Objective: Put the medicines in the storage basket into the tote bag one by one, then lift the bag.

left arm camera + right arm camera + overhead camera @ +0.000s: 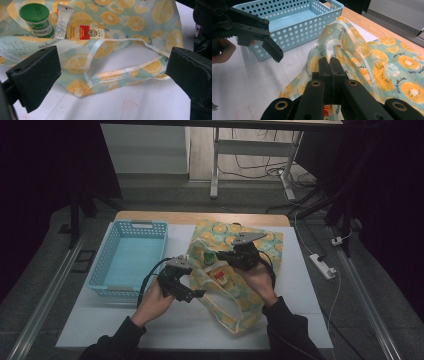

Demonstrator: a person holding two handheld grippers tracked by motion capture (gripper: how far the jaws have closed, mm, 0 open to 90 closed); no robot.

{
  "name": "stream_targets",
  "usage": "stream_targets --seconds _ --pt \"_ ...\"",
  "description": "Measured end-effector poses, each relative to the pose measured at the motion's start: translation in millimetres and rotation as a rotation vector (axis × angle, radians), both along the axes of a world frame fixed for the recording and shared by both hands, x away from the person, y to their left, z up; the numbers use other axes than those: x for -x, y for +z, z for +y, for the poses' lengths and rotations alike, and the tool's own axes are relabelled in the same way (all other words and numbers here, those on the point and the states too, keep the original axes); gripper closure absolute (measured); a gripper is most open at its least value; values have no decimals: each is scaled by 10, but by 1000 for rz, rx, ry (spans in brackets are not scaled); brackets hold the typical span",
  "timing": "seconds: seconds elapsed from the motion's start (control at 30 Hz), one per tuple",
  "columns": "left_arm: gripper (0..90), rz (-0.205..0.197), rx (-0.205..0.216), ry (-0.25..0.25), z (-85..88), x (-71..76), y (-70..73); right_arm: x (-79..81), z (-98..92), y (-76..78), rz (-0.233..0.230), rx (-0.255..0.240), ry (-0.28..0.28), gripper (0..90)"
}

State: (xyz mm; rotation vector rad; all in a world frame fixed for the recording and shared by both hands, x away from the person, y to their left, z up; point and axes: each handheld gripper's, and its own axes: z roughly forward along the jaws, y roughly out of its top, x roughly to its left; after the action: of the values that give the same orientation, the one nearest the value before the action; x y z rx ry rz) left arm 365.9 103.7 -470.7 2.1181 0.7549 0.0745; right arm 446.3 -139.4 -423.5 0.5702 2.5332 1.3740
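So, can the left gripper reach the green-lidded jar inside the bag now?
Probably yes: the right gripper holds the bag mouth up, and the left gripper, jaws wide, faces the exposed green-lidded jar.

The high view looked forward and down on the whole bench [75, 320]. The left gripper view sat close, facing the fruit-print bag [140, 22]. The right gripper view, nearer still, shared that bag and showed the blue basket [294, 22] at eleven o'clock.

A perforated basket [127, 257] sits toward the table's [310, 320] left edge. The fruit-print bag [260, 245] lies right of it, mid-table. A jar [37, 20] and seemingly a tube [62, 21] lie in its mouth.
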Motion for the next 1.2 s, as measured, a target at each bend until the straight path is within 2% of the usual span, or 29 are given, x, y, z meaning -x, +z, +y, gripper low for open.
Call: stream_targets --seconds 0.23,0.47,0.6,0.67,0.8,1.0,1.2 --pt "0 -9 -17 -38 -43 -51 -27 0 8 -8 2 5 2 900" --pt "0 -47 -29 -24 -96 -124 -48 -3 17 -19 4 9 1 900" --pt "0 -37 -65 -38 -172 -182 -49 -1 26 -21 6 12 3 900" --pt "0 -27 -68 -37 -203 -215 -51 -1 27 -23 6 13 3 900" --pt "0 -34 -78 -47 -250 -282 -47 -8 20 -24 7 11 2 900" --pt "8 -49 -75 -100 -334 -382 -47 -8 35 -38 9 16 2 900" --pt "7 -71 -158 -135 -451 -457 -138 -13 30 -45 8 13 -1 900"
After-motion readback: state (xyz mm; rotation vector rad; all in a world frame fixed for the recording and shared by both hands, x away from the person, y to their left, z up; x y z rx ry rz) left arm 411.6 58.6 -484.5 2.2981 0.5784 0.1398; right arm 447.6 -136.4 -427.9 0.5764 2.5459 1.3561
